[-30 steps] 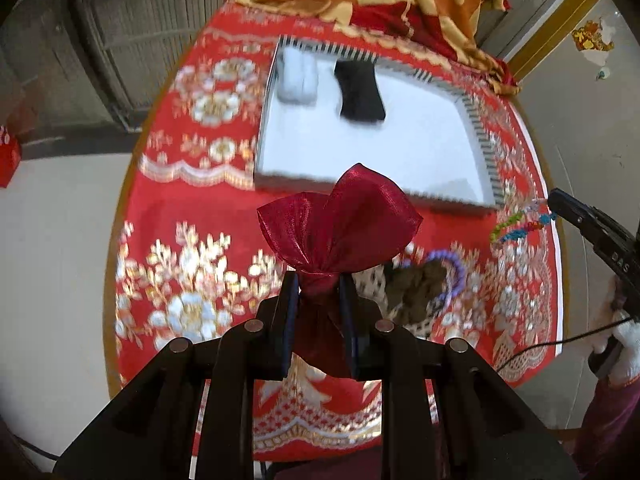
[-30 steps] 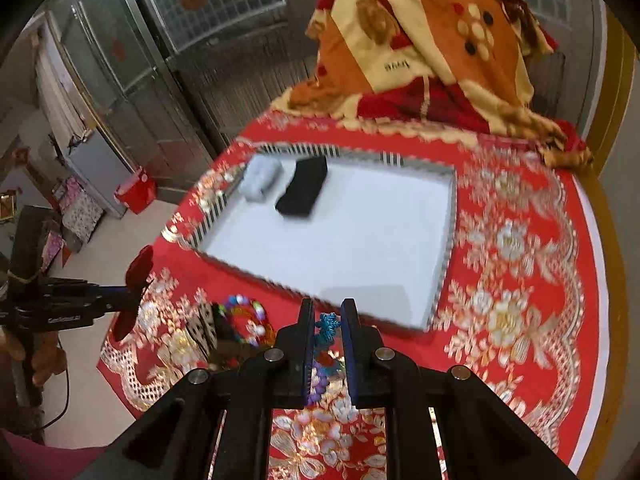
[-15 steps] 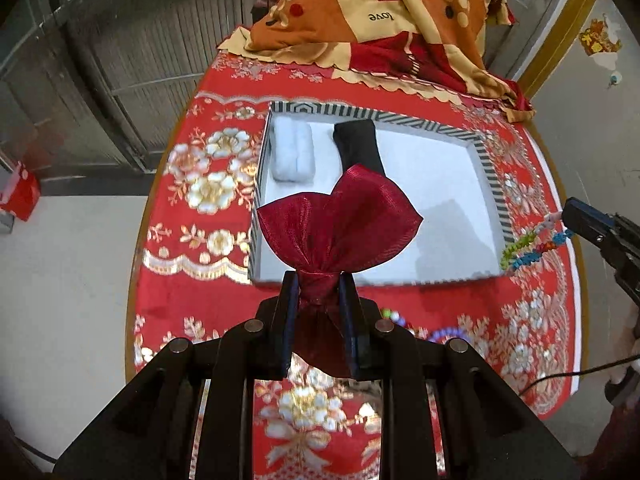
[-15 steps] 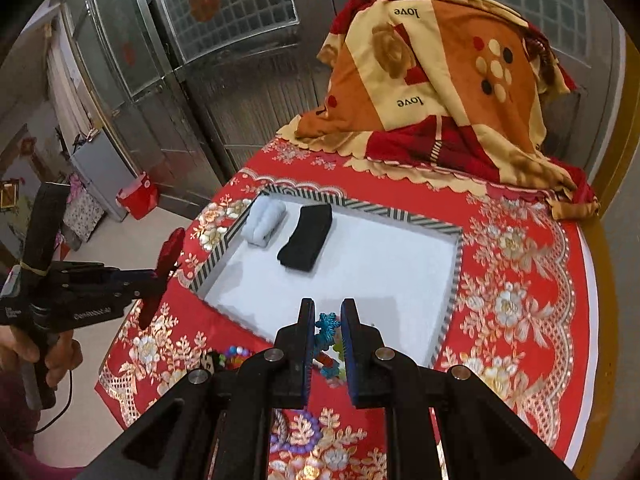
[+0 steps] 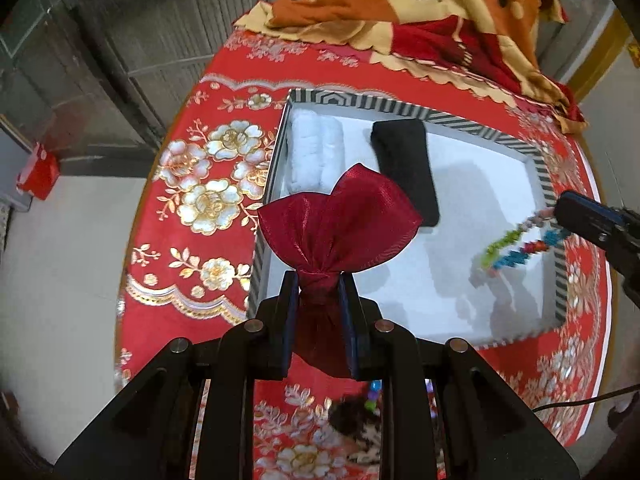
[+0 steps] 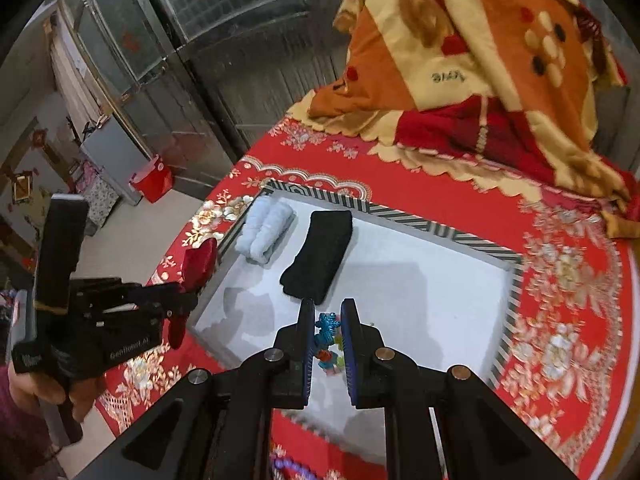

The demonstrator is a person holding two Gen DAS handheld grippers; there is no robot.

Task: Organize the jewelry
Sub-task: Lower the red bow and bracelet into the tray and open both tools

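- Left tongs point(image 5: 319, 280) clamp red pouch point(image 5: 340, 232) at its neck, over the tray's point(image 5: 460, 122) left edge.
- Right view only: right tongs point(image 6: 327, 316) pinch bead bracelet point(image 6: 326, 334) above tray.
- Tray holds white roll point(image 5: 316, 152), black roll point(image 5: 406, 168).

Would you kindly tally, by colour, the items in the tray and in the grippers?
White: 1, rolled cloth in the tray
Black: 1, rolled cloth in the tray
Dark red: 1, pouch in the left gripper
Multicoloured: 1, beaded bracelet in the right gripper
Total: 4
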